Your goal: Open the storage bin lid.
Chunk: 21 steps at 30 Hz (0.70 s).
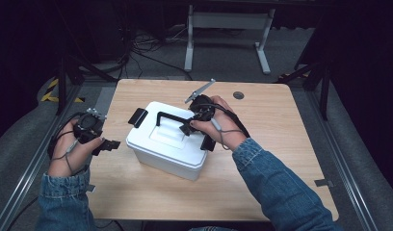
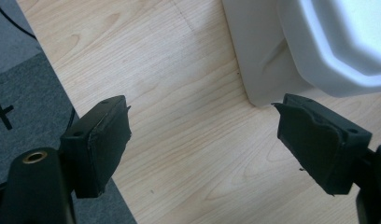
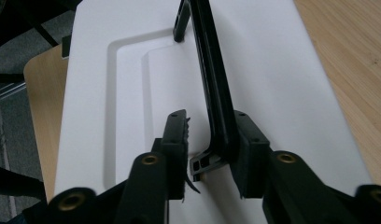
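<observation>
I see a wooden table (image 1: 262, 163), a grey floor (image 1: 233, 53) with black cables (image 1: 141, 48), and a white metal frame (image 1: 228, 21) behind.

Both forearms in blue denim sleeves. Left gripper (image 1: 109, 144) and right gripper (image 1: 184, 128): black bodies, blocky black jaws with small screw holes, brass-coloured inserts behind the jaws. Grey cable loops from each. Grey three-cornered plate (image 1: 200, 90) behind right jaws.
</observation>
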### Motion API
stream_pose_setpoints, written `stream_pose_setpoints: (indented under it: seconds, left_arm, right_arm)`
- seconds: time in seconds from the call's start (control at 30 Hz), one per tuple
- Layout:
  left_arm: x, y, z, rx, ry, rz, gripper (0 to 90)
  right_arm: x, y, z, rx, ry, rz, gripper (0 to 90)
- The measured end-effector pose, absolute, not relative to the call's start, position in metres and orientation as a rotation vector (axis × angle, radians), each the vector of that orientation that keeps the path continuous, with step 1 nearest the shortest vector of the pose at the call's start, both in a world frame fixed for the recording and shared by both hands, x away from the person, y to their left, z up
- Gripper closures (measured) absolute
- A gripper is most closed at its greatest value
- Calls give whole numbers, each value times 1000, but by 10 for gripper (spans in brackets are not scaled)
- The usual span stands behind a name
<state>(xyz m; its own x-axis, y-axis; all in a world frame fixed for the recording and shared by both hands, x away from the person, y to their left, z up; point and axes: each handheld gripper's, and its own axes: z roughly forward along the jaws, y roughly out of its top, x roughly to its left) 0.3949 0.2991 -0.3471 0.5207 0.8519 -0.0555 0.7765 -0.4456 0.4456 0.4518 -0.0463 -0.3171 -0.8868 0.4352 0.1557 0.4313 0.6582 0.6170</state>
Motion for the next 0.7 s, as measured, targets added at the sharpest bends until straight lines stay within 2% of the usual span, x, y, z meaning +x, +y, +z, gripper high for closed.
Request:
stream_pose_setpoints:
  seconds: [0.17,0.7]
  left_arm:
    - [395,300,-347,2352,1334,246,180]
    - [396,300,-349,2348,1334,237,181]
  right_arm:
    - [453,-45,-318,734,2879,1042,828]
    - [446,-42,-311,689,2854,1042,844]
